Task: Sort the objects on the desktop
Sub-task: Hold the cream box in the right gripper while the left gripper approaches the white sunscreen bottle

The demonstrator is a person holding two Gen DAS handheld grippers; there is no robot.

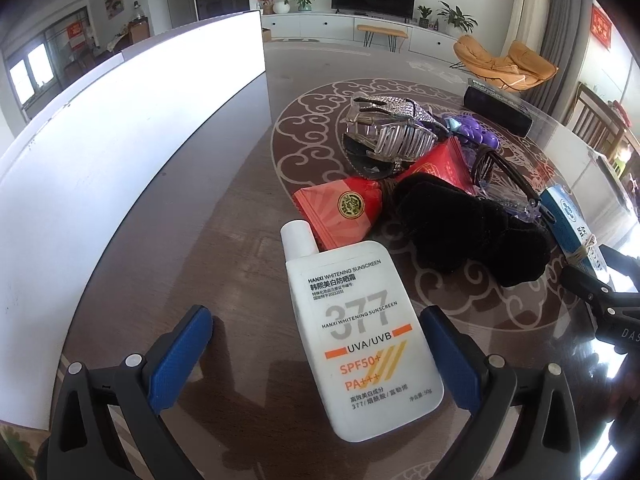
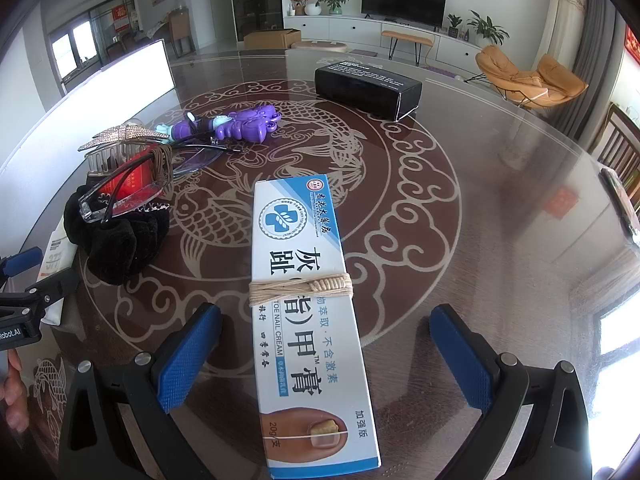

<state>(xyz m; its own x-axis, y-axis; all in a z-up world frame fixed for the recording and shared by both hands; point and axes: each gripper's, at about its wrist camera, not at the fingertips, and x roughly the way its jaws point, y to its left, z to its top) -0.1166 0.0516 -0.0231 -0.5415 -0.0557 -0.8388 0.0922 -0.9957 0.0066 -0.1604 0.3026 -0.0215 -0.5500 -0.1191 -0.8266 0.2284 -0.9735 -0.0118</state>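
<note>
The left tool [image 1: 316,344] stood with its blue pads wide apart, straddling the white sunscreen bottle [image 1: 360,336] that lay flat on the tabletop [image 1: 200,240]; the bottle's long axis ran nearly straight ahead along the fingers, cap end away and tilted a little to the left, so neither pad touched it; a squeeze across its short width looked like the natural grasp. The right tool [image 2: 326,344] was likewise spread, with the nail cream box [image 2: 304,320] lying between its pads, long axis pointing forward and the far end leaning slightly left; a loop of pale twine [image 2: 300,290] was wound round the box's middle, just ahead of the fingertips; the pads were clear of the box on both sides. Each tool therefore had its own thing directly before it, the sunscreen being the left's and the box the right's.

Beyond lay a heap: a black velvet scrunchie [image 2: 120,240], red packets [image 1: 340,216], a rhinestone hair claw [image 1: 388,132], spectacles [image 2: 120,200] and a purple toy [image 2: 240,124], touching or overlapping one another; a black box [image 2: 368,88] sat well apart at the far side. A white container wall [image 1: 132,140] rose to the left; its inside was hidden, so what it held could not be told.
</note>
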